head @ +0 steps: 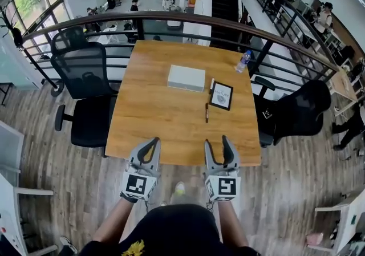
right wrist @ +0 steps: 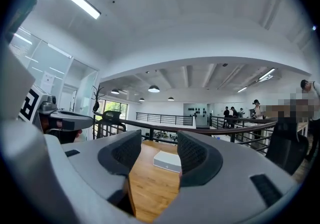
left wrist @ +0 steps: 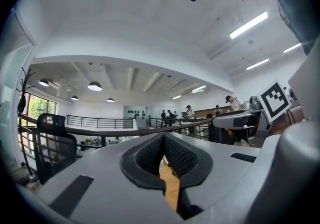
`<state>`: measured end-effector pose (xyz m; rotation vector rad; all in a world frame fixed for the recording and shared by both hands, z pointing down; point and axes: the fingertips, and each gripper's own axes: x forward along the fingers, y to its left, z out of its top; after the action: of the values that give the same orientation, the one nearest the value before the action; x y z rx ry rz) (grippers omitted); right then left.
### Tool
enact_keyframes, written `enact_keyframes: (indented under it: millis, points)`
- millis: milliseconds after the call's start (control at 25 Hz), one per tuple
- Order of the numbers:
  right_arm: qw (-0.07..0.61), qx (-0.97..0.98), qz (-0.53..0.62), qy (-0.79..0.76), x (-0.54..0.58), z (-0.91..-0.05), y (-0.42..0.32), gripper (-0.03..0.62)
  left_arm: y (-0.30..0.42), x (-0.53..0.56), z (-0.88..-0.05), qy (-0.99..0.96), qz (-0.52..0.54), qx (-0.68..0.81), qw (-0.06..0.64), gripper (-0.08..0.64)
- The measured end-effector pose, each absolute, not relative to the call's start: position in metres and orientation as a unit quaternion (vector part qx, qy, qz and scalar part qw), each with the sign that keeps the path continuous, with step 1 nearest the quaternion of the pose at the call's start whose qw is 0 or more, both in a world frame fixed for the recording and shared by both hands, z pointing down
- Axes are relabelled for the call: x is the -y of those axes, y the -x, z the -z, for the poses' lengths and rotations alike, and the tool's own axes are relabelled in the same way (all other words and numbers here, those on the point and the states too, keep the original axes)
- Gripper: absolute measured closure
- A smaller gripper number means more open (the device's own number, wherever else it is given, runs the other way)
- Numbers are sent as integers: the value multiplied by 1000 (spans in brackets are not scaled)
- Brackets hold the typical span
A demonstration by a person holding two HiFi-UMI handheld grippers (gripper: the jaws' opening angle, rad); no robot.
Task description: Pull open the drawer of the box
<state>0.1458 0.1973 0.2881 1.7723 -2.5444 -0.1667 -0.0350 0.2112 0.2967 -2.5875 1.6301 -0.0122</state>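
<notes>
With your left gripper (head: 153,144) clenched on nothing and your right gripper (head: 219,142) spread empty at the counter's (head: 154,124) near edge, reach squarely for the white box (head: 186,78) well ahead, mid-counter, probably bracing it while pulling.

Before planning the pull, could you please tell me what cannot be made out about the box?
On the box, drawer front and handle: too small in head view.
Its right end: right gripper view, behind the right claw.
Nearly all of it: left gripper view, behind the shut left claw.
</notes>
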Motion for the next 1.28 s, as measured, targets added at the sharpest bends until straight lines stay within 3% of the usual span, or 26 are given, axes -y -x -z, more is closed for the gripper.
enact_keyframes:
  millis: [440,1280]
  points:
    - [7,846,37,-531,-97,-286,-150,374,23,-124,-279,820,25,-570,41,543]
    - [52,833,33,-549,37,-304,-82,379,89,25,-292,837,3,-546,21,543]
